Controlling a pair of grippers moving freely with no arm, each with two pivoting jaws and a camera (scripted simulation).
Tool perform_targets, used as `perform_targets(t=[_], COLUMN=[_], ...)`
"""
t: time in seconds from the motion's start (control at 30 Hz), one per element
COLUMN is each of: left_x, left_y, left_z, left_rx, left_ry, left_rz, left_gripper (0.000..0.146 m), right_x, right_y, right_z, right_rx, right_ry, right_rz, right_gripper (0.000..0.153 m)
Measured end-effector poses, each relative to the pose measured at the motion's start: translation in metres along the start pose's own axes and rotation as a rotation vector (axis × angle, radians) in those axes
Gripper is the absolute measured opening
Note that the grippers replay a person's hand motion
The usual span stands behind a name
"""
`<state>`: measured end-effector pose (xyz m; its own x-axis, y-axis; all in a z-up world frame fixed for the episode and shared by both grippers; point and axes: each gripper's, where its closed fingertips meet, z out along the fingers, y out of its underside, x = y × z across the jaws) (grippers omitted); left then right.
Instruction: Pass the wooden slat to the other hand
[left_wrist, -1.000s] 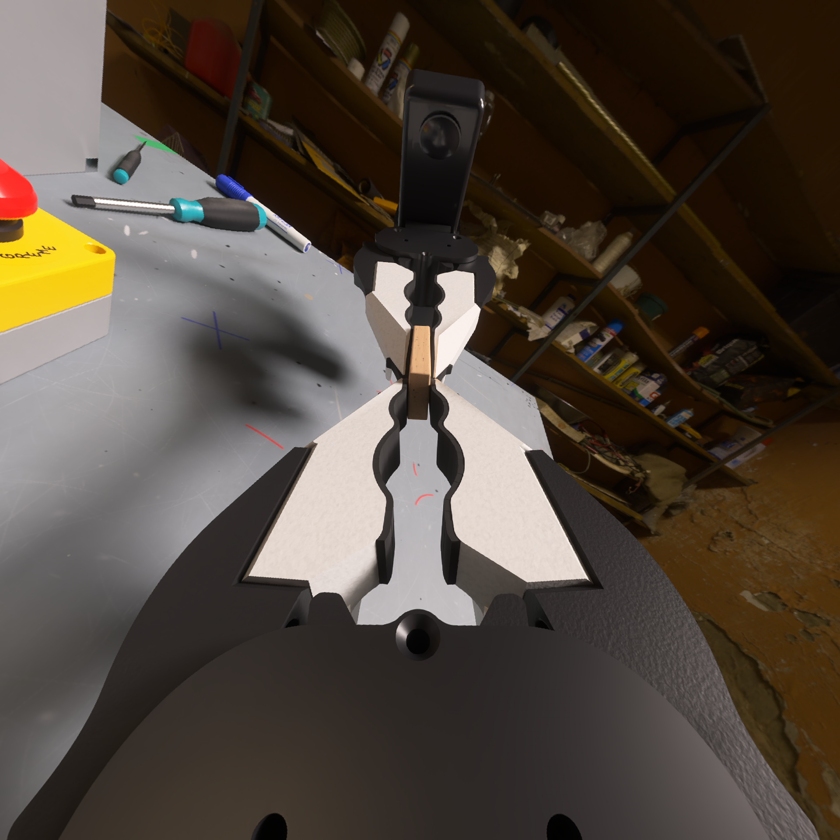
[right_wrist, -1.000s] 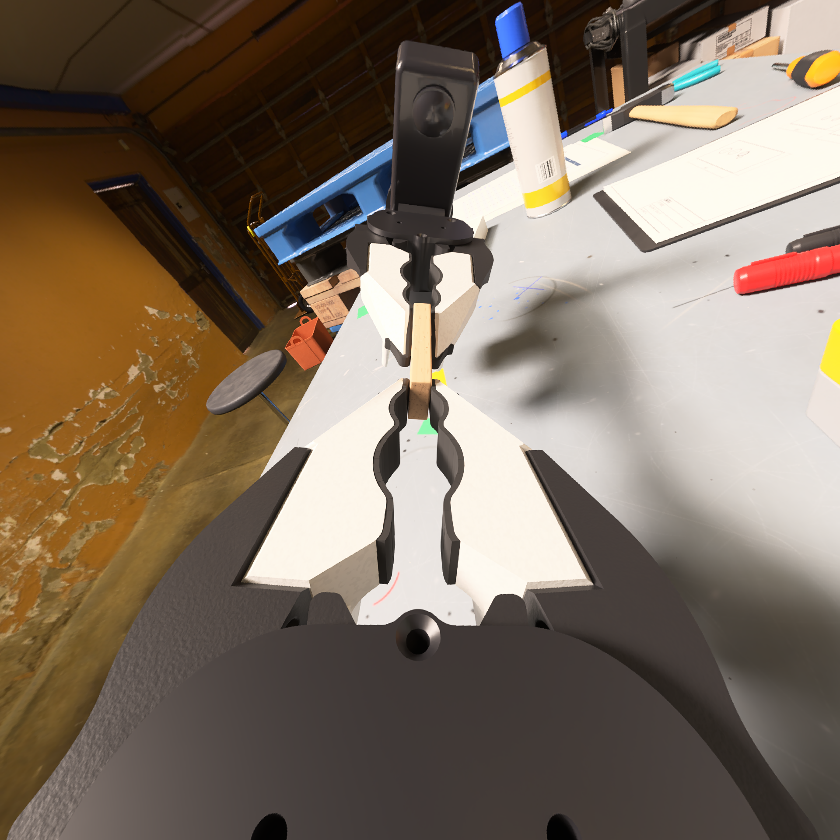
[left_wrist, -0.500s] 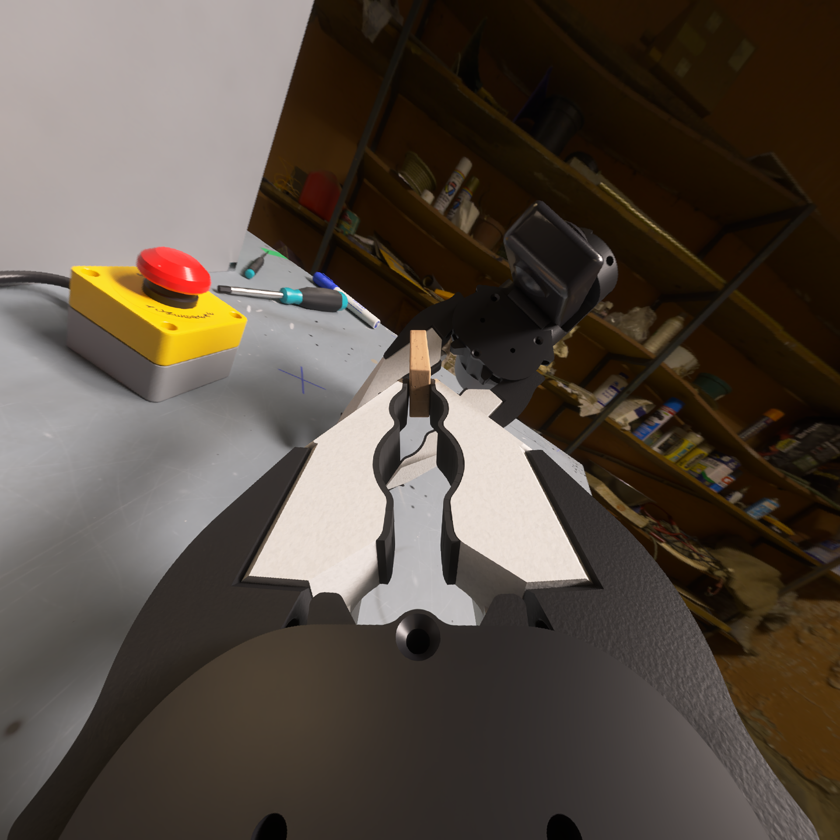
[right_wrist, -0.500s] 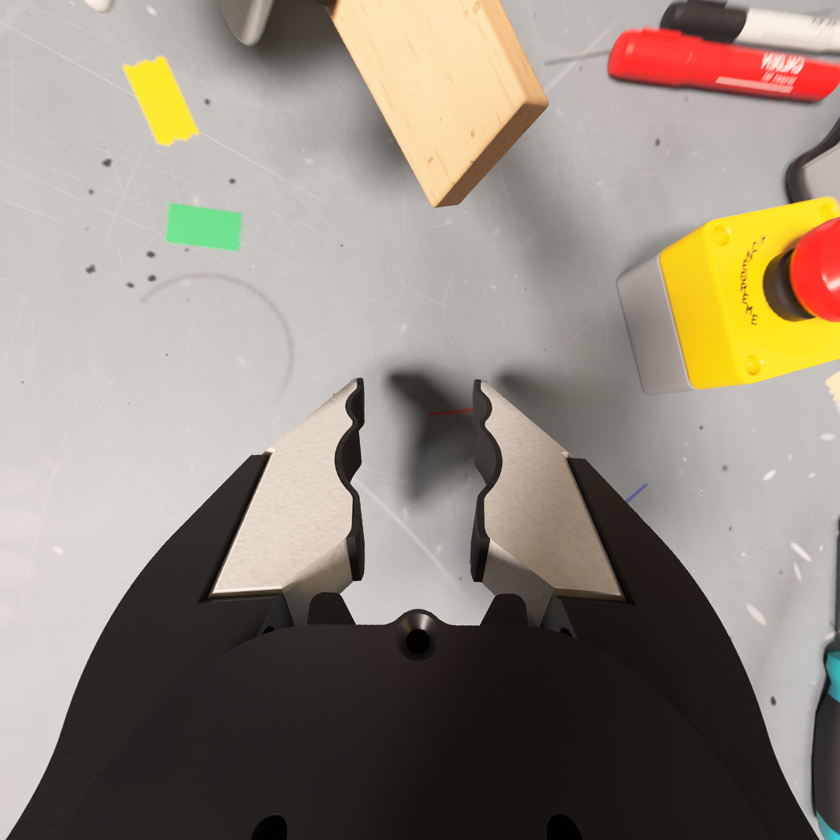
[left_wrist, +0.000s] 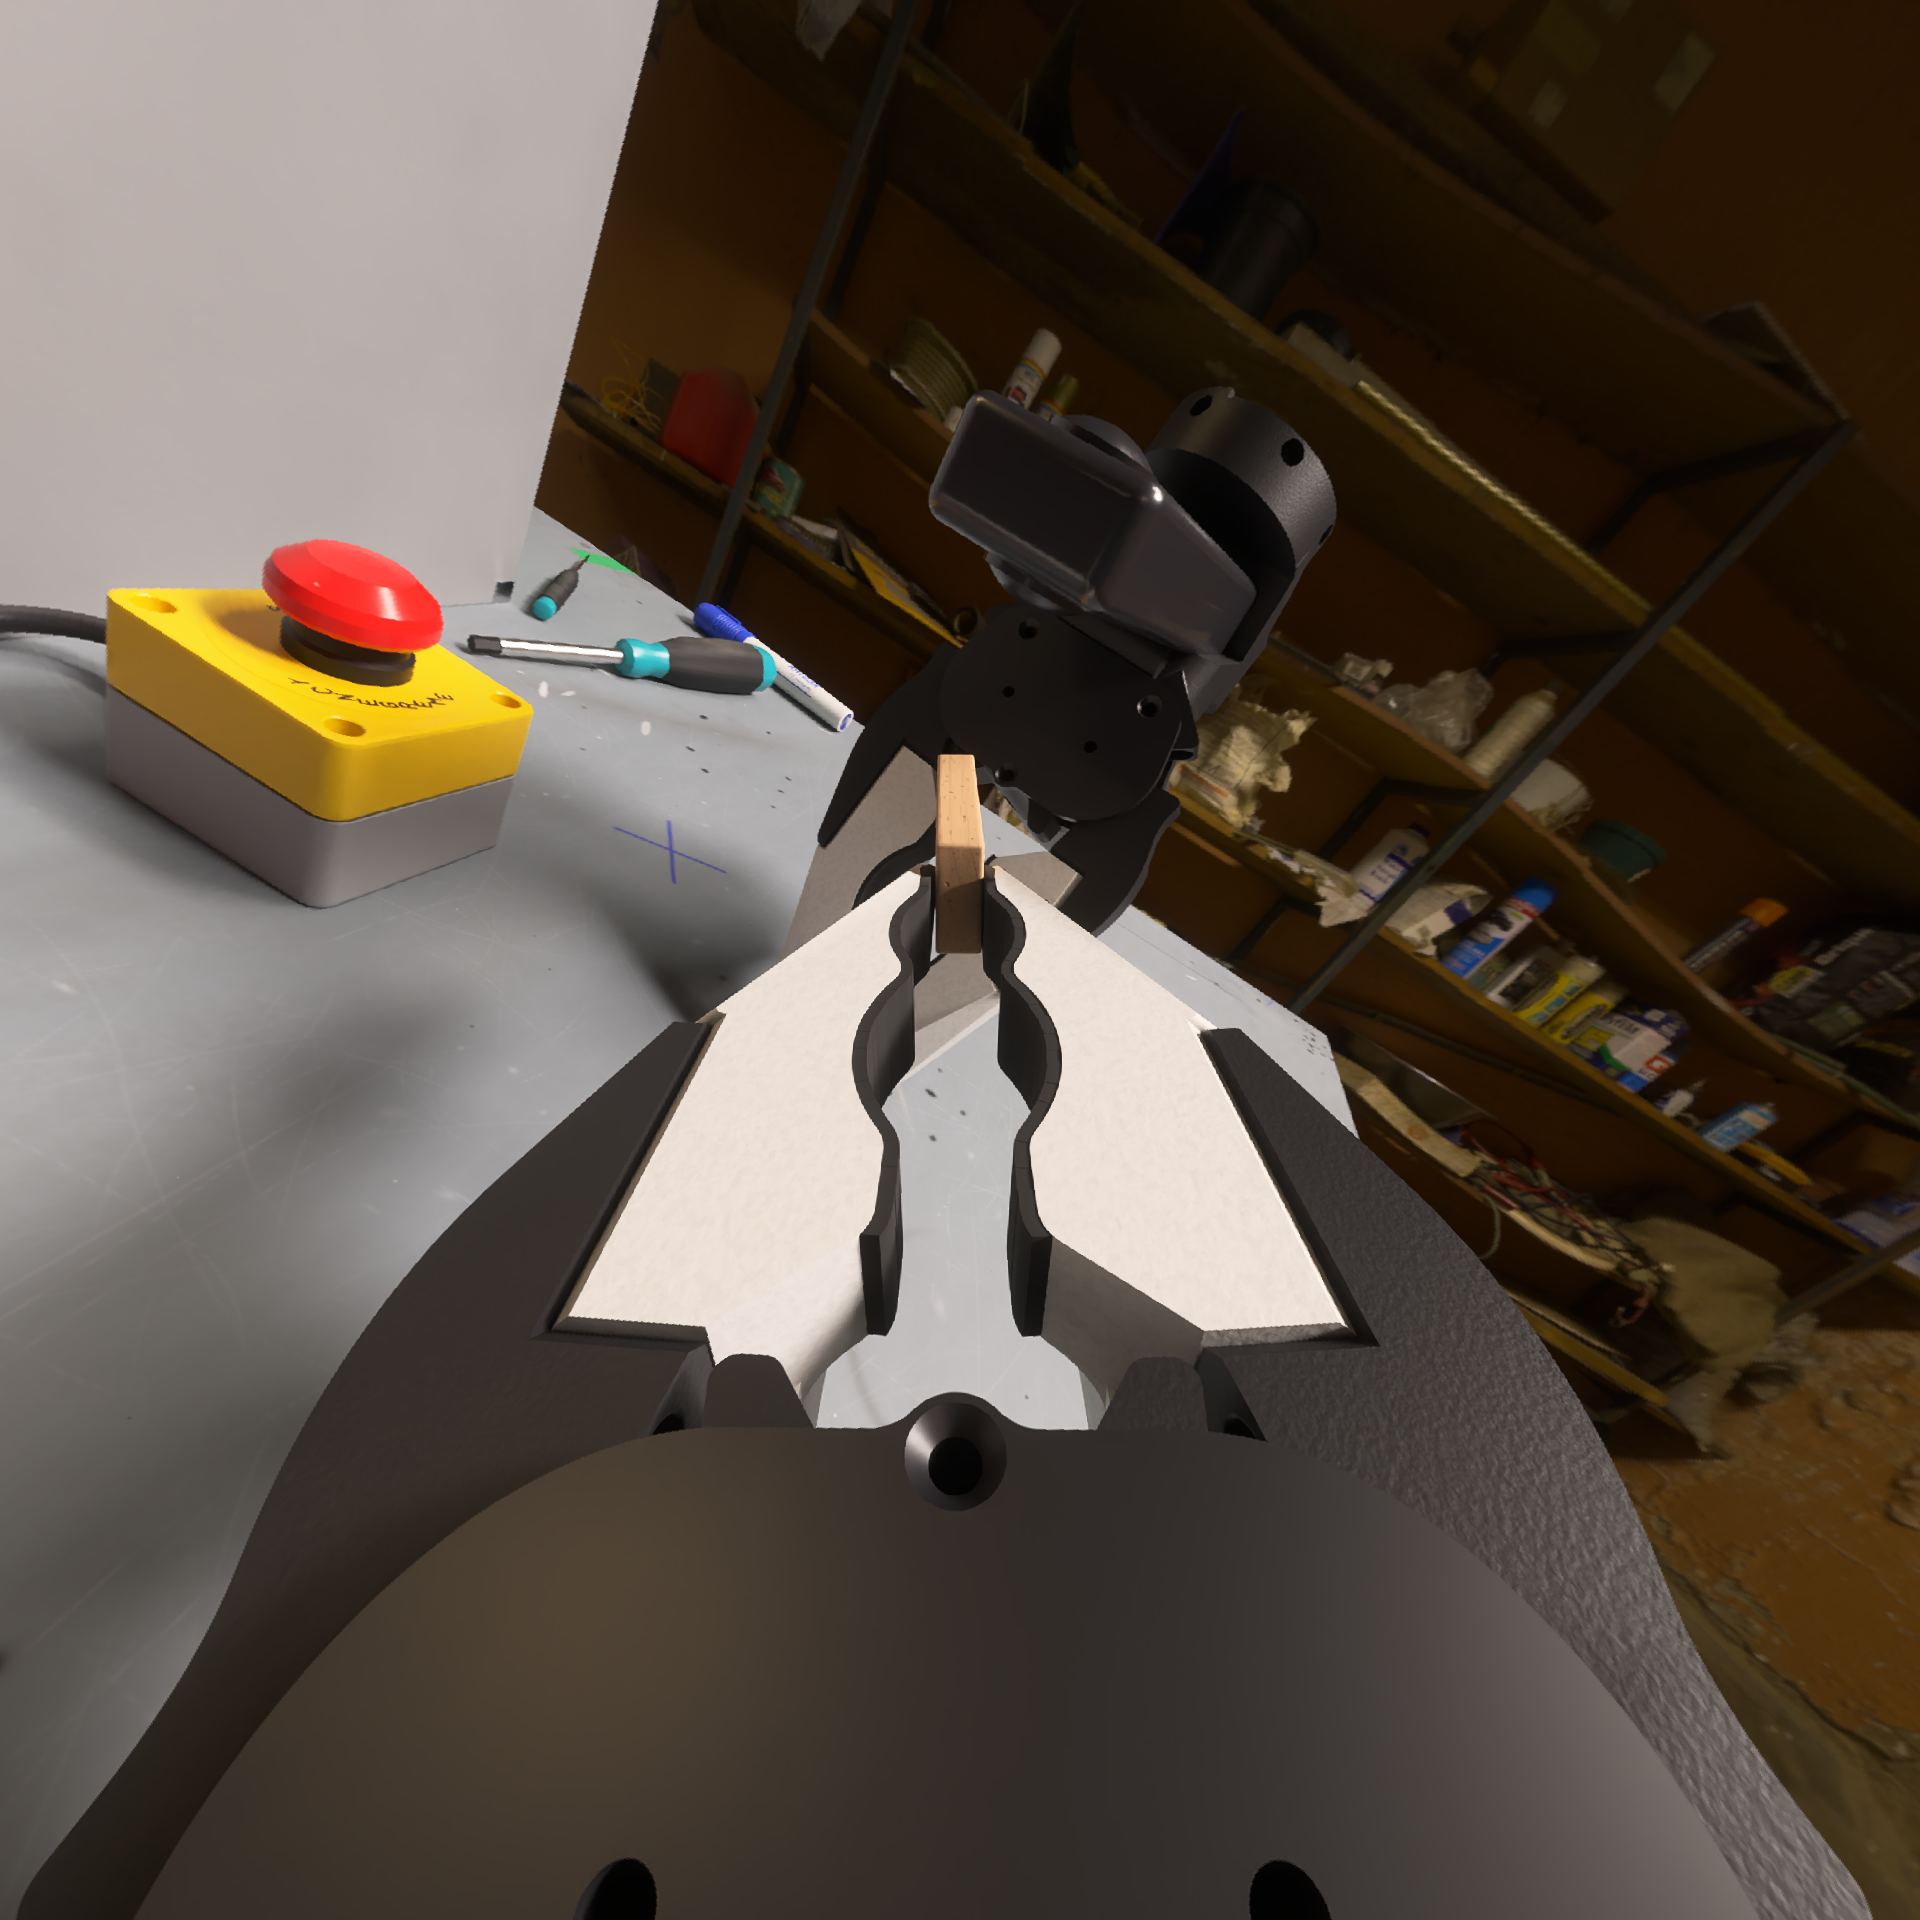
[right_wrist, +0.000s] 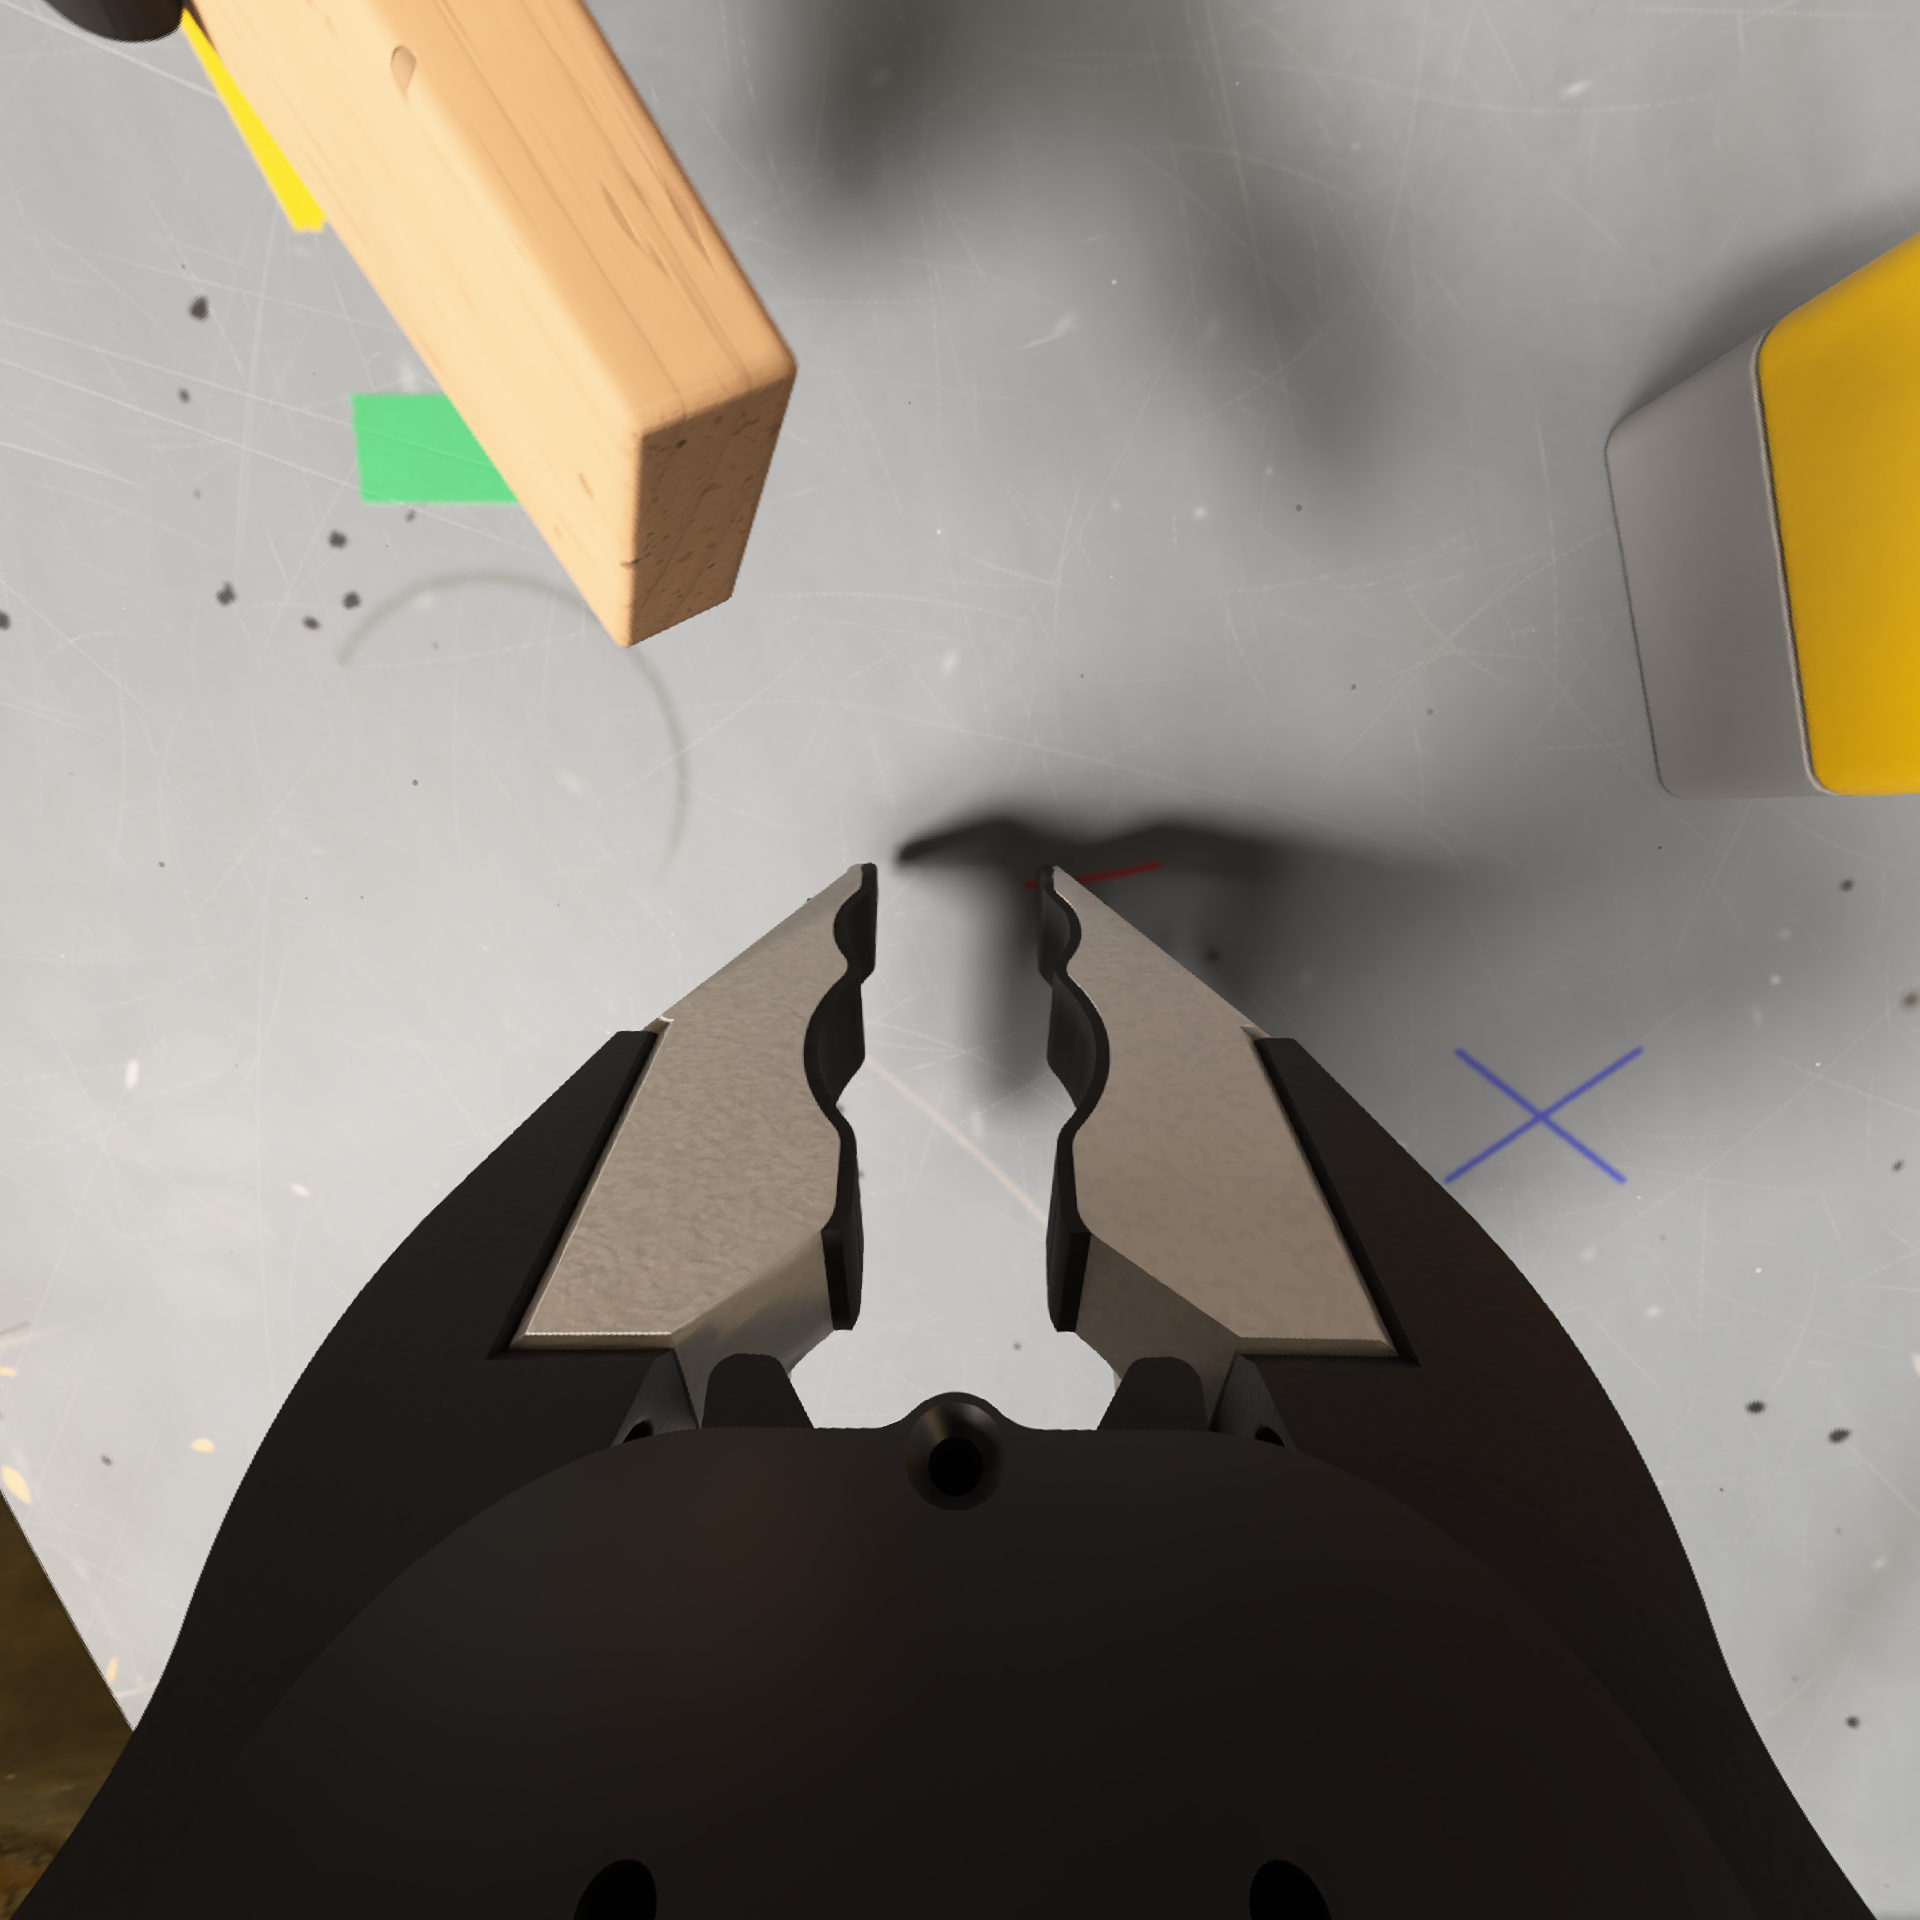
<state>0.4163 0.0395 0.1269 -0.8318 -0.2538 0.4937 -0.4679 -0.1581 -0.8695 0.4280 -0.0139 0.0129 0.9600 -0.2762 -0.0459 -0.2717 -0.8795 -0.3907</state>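
Observation:
My left gripper (left_wrist: 957, 883) is shut on the wooden slat (left_wrist: 956, 821), which I see end-on, sticking out past the fingertips above the grey table (left_wrist: 260, 1091). The black body of the right gripper (left_wrist: 1081, 686) hangs just beyond the slat, tilted down toward the table. In the right wrist view my right gripper (right_wrist: 956, 878) is open and empty, pointing straight down at the table (right_wrist: 312, 935). The slat (right_wrist: 520, 270) hangs at the upper left there, apart from its fingers.
A yellow box with a red push button (left_wrist: 312, 717) stands on the table at the left; it also shows in the right wrist view (right_wrist: 1818, 520). Screwdrivers (left_wrist: 665, 660) and a pen lie behind it. Shelves (left_wrist: 1455, 727) stand past the table edge. Green tape (right_wrist: 416, 447) marks the table.
One second ago both grippers held the slat. The right gripper let go, opened, swung to face the table and has come closer to it. The left gripper keeps the slat.

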Motion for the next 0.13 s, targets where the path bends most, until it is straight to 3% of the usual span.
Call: perform_targets(t=[0.13], left_x=[0.001], left_y=[0.0022], left_z=[0.0009], left_rx=[-0.007], left_ry=[0.018], left_rz=[-0.019], left_gripper=[0.008], right_x=[0.0016], right_y=[0.0002], right_z=[0.0005], right_rx=[-0.028], right_ry=[0.022], right_rz=[-0.022], right_gripper=[0.017])
